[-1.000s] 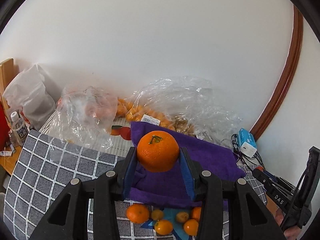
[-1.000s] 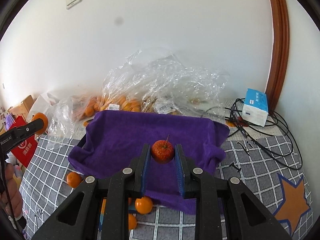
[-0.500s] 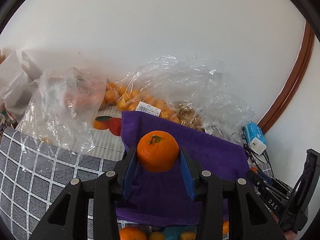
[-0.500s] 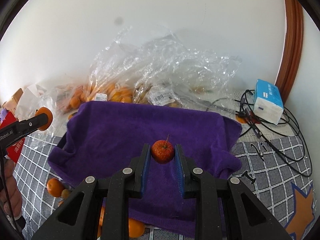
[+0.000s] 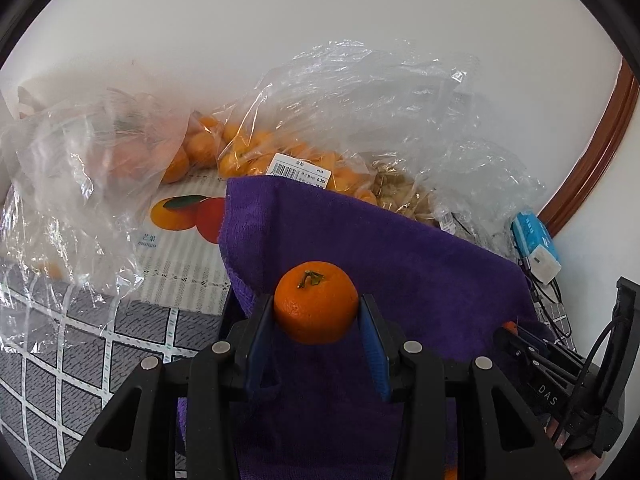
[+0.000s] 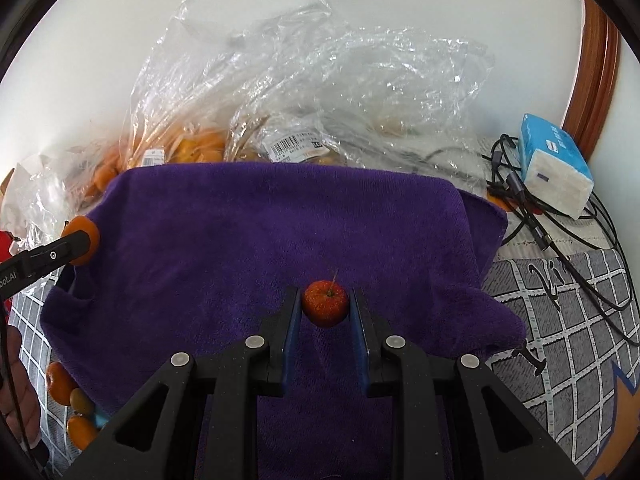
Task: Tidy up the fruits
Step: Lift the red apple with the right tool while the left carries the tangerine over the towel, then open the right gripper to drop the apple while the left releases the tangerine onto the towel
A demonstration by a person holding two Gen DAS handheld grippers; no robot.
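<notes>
left wrist view, one mandarin [image 5: 316, 302] in left tongs [image 5: 316, 320], one purple towel [image 5: 400, 248]

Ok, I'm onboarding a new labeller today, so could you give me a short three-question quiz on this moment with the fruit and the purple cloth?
1. True or false: the left tongs hold an orange mandarin.
2. What do the right tongs hold? A) a banana B) a small red fruit with a stem C) nothing
3. Fill in: both held fruits are above the ______ towel.

Key:
1. True; the pads press on its two sides.
2. B, the small red fruit.
3. purple
</notes>
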